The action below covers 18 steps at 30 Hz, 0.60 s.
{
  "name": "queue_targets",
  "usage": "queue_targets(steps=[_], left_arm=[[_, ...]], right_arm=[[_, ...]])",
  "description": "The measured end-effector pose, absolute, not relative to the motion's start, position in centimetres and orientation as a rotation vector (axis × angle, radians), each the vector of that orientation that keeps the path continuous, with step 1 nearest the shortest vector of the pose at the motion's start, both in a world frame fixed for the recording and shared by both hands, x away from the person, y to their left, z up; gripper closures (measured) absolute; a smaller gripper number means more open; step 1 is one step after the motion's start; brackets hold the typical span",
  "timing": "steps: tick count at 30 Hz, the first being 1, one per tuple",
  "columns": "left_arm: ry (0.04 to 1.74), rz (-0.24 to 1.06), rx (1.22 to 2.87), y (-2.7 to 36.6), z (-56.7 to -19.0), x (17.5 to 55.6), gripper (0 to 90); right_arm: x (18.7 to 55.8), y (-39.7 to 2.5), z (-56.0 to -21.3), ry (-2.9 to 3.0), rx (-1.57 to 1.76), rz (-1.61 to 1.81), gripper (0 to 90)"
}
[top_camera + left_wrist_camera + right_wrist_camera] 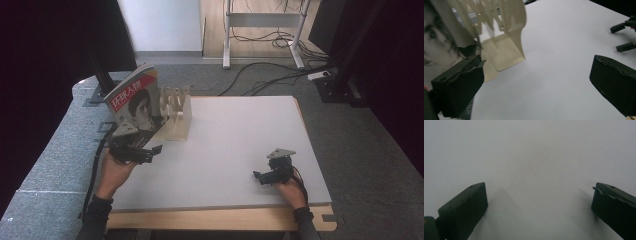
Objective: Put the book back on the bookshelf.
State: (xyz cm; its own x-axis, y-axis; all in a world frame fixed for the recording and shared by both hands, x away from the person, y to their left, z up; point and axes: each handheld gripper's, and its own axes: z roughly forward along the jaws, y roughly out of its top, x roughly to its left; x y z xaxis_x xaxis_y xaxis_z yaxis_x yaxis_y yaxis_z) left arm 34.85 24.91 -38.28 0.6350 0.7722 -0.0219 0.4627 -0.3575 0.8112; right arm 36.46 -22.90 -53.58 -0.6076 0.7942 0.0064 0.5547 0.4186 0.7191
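A magazine (134, 100) with a red cover and a portrait leans upright at the left end of a cream slotted rack (179, 112), at the far left of the white table (240, 135). My left gripper (152, 154) is held just in front of the magazine, pointing right, open with nothing between its jaws. In the left gripper view the rack (504, 37) and the magazine's cover (436, 50) lie close ahead of the gripper (536, 85). My right gripper (259, 178) rests near the front right edge, open, pointing left. Its own view has the gripper (539, 210) over bare table.
The rack's other slots stand unfilled. Beyond the table is grey carpet with black cables (265, 75) and the white legs of a stand (227, 45). Dark panels flank both sides. The other gripper's jaws (624, 37) appear far off in the left gripper view.
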Motion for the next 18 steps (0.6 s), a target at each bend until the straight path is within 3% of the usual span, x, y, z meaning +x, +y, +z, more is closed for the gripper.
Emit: queue_targets(steps=[18], left_arm=[[0.878,0.394,2.124,20.0,-43.2,35.5,0.0]], right_arm=[[36.4,-22.9,-53.6,2.343,1.165,0.996,0.0]])
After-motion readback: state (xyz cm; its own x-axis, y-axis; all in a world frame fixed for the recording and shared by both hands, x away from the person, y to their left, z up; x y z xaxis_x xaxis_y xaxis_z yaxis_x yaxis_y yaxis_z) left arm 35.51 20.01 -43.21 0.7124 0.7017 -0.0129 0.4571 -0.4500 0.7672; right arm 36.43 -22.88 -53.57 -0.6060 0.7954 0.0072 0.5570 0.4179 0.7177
